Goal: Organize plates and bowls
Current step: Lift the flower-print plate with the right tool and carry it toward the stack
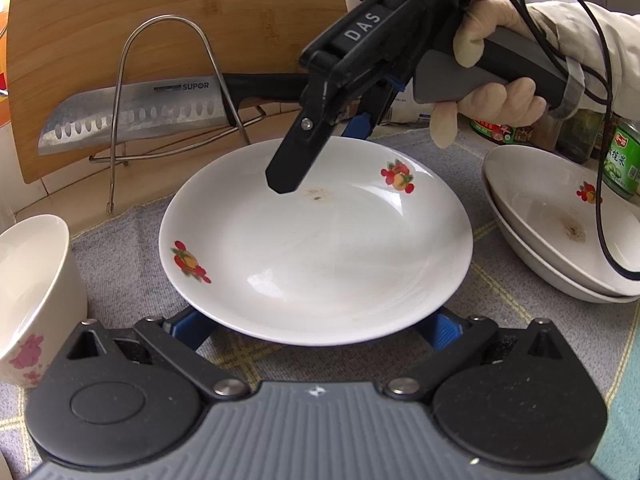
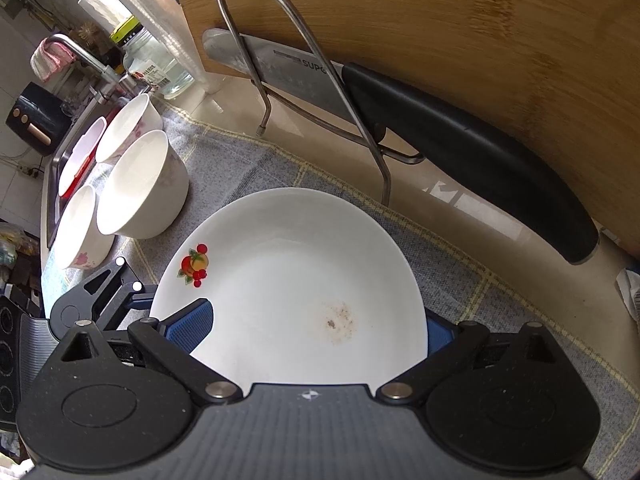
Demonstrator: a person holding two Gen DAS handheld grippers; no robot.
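The fruit-patterned plate point(image 1: 316, 240) lies mid-mat point(image 1: 132, 272), between three bowls point(image 2: 142, 188) at the left edge and two stacked plates point(image 1: 560, 232) at the right. The right gripper point(image 2: 316, 328) straddles its far rim, jaws wide; the left gripper point(image 1: 316, 330) is spread under the near rim, nothing clamped. The rim should be pinched firmly and the plate kept level for stacking.

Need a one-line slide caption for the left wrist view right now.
Both grippers, left and right, straddle opposite rims of the fruit-print plate, stacked plates alongside.
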